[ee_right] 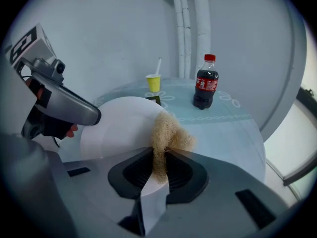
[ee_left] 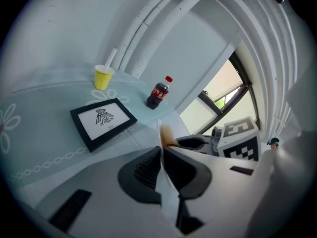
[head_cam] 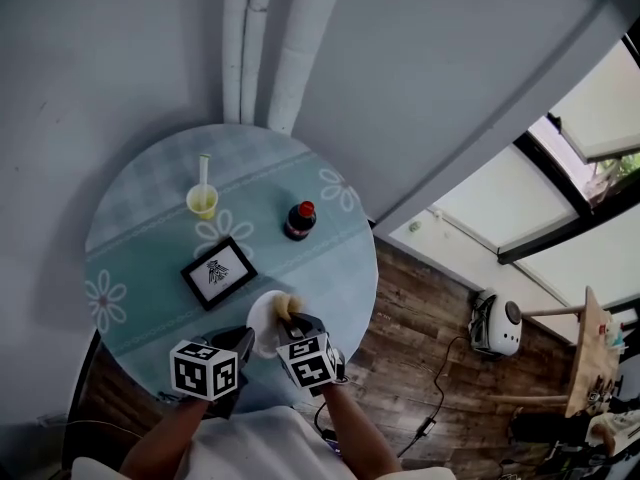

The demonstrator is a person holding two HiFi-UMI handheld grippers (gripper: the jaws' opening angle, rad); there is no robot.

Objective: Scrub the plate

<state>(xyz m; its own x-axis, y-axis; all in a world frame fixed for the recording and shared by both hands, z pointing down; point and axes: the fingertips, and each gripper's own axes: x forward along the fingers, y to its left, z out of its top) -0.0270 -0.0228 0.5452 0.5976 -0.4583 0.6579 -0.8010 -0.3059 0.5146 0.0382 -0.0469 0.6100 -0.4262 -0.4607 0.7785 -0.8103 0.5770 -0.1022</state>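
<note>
Round table (head_cam: 140,238) under a pale blue flowered cloth, grey wall behind it, and you're right at its near edge with the job in full swing, by the look of it. Your left gripper (ee_left: 162,158) has its jaws clamped on the rim of the white plate (ee_right: 119,128), holding it up off the table and tilted. Your right gripper (ee_right: 161,165) has its jaws pinched on a tan fibrous scrubber (ee_right: 171,133), and the tuft sits against the plate's face near its right edge. The grip and the contact look sorted, so what's left is the wiping itself. The plate's face shows plain white with no marks I can pick out, so I can't say how much of it has been covered. Now the views: the head view gives you the layout, with the yellow cup (head_cam: 202,201) and its straw, the cola bottle (head_cam: 299,220) and the black picture frame (head_cam: 218,272) all well clear behind the plate, but your marker cubes cover both sets of jaws there. The left gripper view shows the plate only edge-on as a thin white line between the jaws. Only the right gripper view shows the plate's open face and where the scrubber meets it.
</note>
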